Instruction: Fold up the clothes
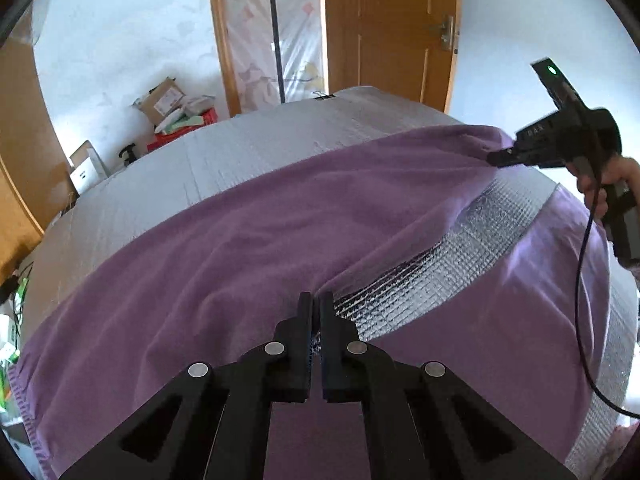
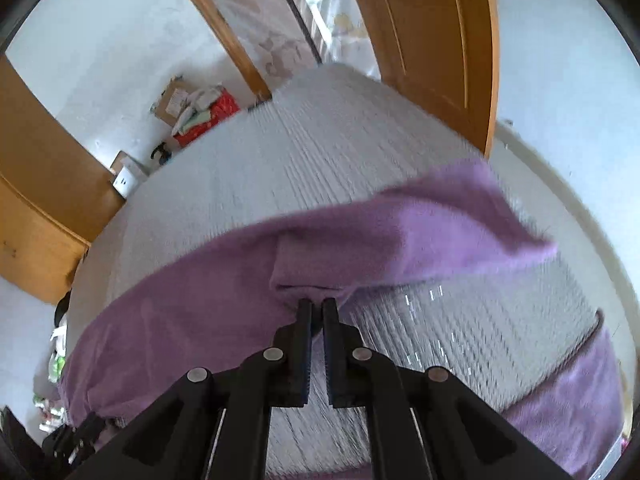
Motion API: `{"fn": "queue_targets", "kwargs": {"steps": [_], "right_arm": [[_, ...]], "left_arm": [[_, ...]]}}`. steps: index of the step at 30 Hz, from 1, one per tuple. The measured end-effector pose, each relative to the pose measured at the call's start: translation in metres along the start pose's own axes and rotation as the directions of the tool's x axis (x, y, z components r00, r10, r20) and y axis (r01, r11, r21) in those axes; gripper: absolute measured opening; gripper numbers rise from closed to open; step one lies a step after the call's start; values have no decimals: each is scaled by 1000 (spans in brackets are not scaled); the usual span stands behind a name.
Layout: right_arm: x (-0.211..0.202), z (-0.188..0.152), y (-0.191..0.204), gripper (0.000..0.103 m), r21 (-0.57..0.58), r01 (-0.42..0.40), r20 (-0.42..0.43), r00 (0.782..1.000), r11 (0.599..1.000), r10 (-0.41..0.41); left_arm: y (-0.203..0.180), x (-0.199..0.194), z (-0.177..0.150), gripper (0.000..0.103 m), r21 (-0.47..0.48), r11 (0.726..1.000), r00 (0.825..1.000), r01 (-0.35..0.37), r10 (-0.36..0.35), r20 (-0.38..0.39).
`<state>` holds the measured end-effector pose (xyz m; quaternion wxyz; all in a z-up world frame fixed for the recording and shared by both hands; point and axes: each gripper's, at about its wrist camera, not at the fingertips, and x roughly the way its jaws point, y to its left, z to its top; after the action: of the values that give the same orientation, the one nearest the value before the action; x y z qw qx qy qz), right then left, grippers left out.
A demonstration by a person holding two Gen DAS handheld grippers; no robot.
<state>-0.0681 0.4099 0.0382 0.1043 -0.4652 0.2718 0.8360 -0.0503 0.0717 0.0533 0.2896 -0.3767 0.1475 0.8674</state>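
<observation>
A purple fleece garment (image 1: pixel 248 248) lies spread across the silver quilted surface (image 1: pixel 280 140). My left gripper (image 1: pixel 317 300) is shut on the garment's near edge, which rises in a fold to the pinched tips. In the left wrist view, the right gripper (image 1: pixel 496 158) is at the far right, held by a hand (image 1: pixel 612 184), shut on another part of the cloth edge and pulling it up. In the right wrist view, the right gripper (image 2: pixel 317 305) pinches a bunched fold of the purple garment (image 2: pixel 400 236), and a flap trails off to the right. The picture there is motion-blurred.
The silver surface (image 2: pixel 280 168) stretches away beyond the cloth. A wooden door (image 1: pixel 392 28) stands behind it, with cardboard boxes and red items (image 1: pixel 180 112) on the floor at the left. A black cable (image 1: pixel 588 280) hangs from the right gripper.
</observation>
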Motion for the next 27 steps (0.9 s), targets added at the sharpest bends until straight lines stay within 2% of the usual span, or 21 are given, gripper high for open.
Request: {"fn": "queue_targets", "kwargs": {"steps": [4, 8, 14, 17, 20, 21, 24, 27], "right_arm": [[-7, -13, -22, 6, 60, -15, 31, 999, 998, 13], [-28, -19, -45, 6, 102, -33, 128, 992, 994, 20], [-31, 1, -72, 22, 127, 84, 185, 977, 988, -107], [-29, 9, -85, 31, 125, 112, 223, 965, 986, -138], [-25, 9, -87, 33, 28, 99, 208, 973, 995, -103], [-25, 7, -83, 34, -28, 123, 222, 968, 992, -114], [-22, 3, -64, 34, -212, 212, 254, 955, 954, -156], [-12, 8, -54, 34, -297, 231, 235, 958, 926, -164]], "left_arm": [[3, 0, -2, 3, -6, 1000, 1000, -1, 1, -3], [4, 0, -2, 3, -16, 1000, 1000, -1, 1, -2], [11, 1, -3, 3, -52, 999, 1000, 8, -8, -4], [11, 5, -3, 3, -61, 998, 1000, 4, -4, -15], [13, 9, -3, 3, -68, 998, 1000, 3, -5, -23], [13, 10, -3, 3, -71, 997, 1000, 4, -6, -26], [15, 14, -3, 3, -79, 997, 999, 5, -7, -34], [16, 14, -5, 3, -89, 996, 999, 6, -9, -39]]}}
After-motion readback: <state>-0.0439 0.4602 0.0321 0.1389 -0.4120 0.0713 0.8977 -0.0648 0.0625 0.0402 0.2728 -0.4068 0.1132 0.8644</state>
